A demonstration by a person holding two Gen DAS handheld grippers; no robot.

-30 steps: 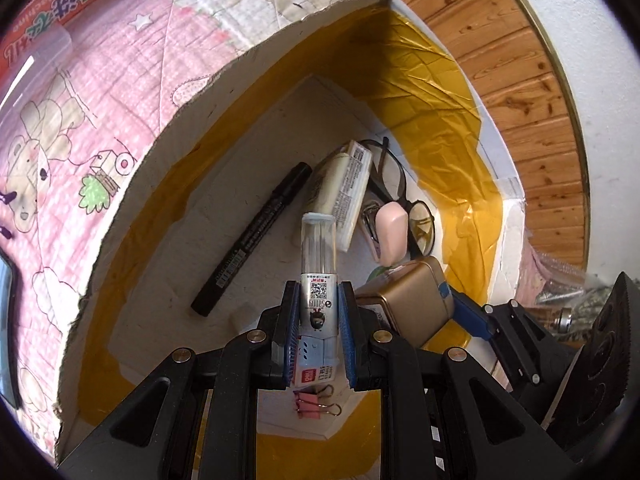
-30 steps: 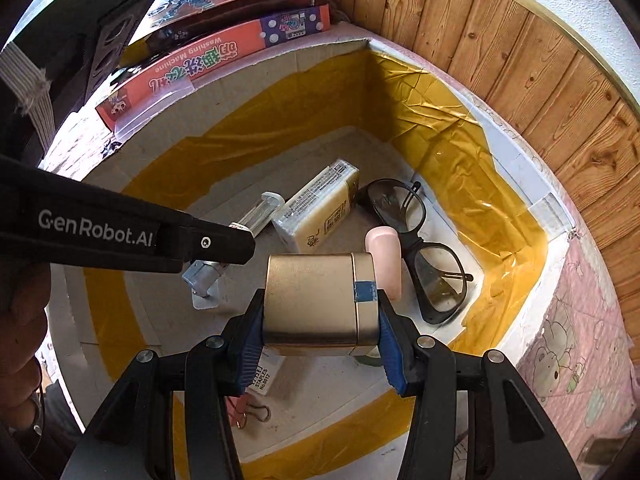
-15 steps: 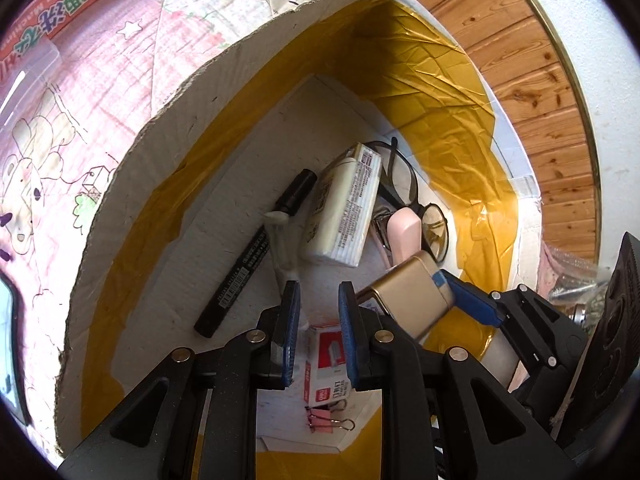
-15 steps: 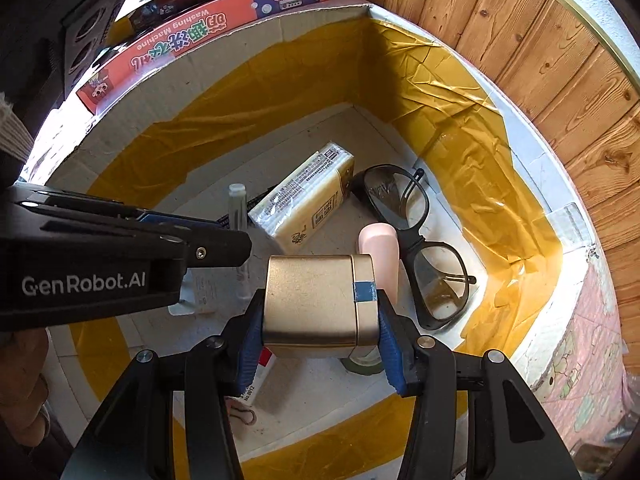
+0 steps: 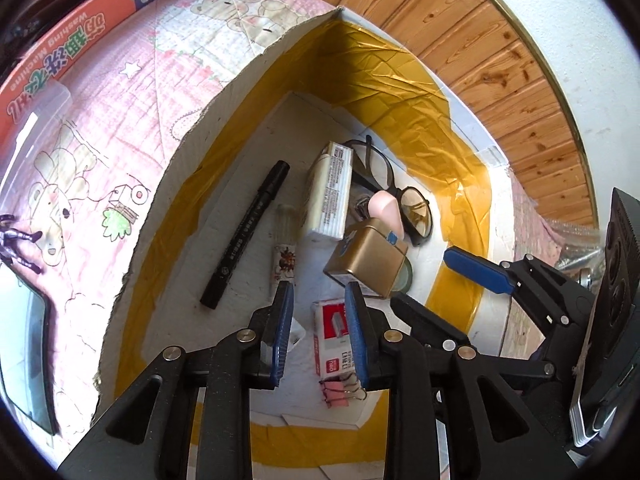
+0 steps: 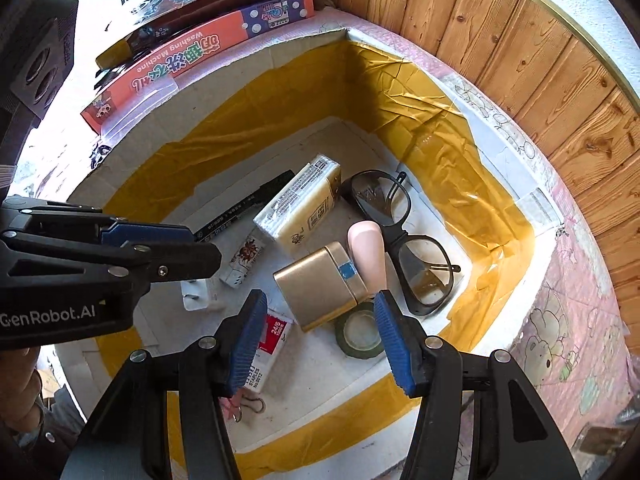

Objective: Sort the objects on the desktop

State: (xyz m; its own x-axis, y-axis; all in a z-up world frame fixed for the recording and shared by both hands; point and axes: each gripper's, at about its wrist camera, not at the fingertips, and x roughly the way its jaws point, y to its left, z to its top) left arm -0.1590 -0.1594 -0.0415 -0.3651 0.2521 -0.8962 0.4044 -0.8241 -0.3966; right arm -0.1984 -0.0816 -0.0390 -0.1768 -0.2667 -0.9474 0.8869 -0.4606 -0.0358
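A white box lined with yellow tape (image 5: 224, 152) (image 6: 256, 112) holds the sorted items. A gold tin (image 5: 366, 266) (image 6: 320, 286) lies tilted in it on a tape roll (image 6: 360, 334). A clear glue tube (image 5: 285, 240) (image 6: 242, 258) lies beside a black marker (image 5: 246, 234) (image 6: 244, 204). A tissue pack (image 5: 330, 196) (image 6: 300, 208), glasses (image 5: 416, 216) (image 6: 400, 240) and a pink object (image 5: 384, 210) (image 6: 366, 252) lie further in. My left gripper (image 5: 320, 328) is open and empty above a staples box (image 5: 334, 332) (image 6: 270, 344). My right gripper (image 6: 320, 340) is open and empty just above the tin.
Pink binder clips (image 5: 342, 390) (image 6: 240, 406) lie at the box's near side. A pink patterned cloth (image 5: 100, 140) covers the table around the box. A red toy carton (image 6: 200, 56) stands behind, a dark phone (image 5: 30, 360) lies left, and a wooden wall (image 6: 540, 60) is on the right.
My left gripper let go of the glue tube, which now lies in the box, and drew back. My right gripper opened and released the gold tin into the box.
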